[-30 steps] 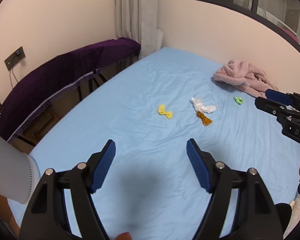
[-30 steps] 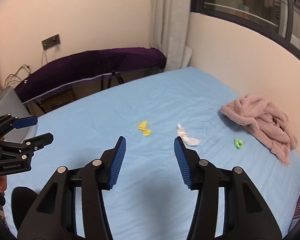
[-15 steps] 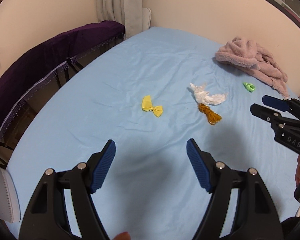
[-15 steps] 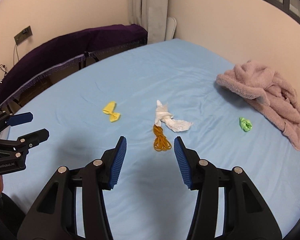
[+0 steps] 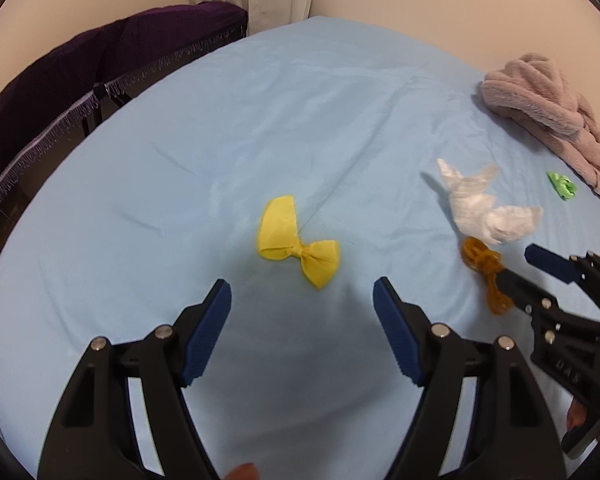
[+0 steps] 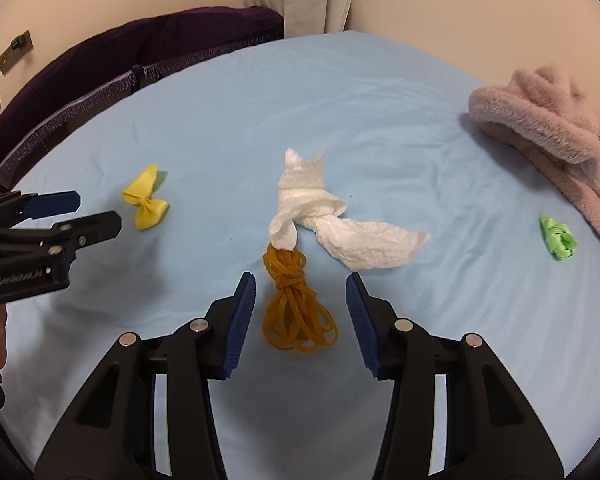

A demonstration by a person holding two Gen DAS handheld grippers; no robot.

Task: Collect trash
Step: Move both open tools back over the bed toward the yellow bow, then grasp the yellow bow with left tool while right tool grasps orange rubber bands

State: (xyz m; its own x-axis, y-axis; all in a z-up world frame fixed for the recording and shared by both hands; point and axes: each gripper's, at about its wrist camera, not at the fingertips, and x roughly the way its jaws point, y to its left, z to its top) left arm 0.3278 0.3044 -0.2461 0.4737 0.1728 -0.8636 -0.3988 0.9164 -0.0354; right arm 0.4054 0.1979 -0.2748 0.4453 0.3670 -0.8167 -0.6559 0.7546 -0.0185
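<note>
A: Why are both claws angled down at the bed [image 5: 220, 128]?

B: Each lines up on its own scrap. The left claw [image 5: 302, 294], jaws wide apart and empty, fronts the yellow wrapper [image 5: 298, 246]; the right claw [image 6: 301, 294], jaws apart and just narrowing, straddles the rubber bands [image 6: 296, 308] without touching

A: What does only the right view give?

B: The tissue [image 6: 332, 220] touching the bands' far end, and the green scrap [image 6: 558, 238] far right beside the pink robe [image 6: 548, 128]

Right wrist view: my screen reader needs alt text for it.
The right claw, open, straddles a tangle of tan rubber bands on a blue bedsheet. A crumpled white tissue lies just beyond; the left claw shows at left.
</note>
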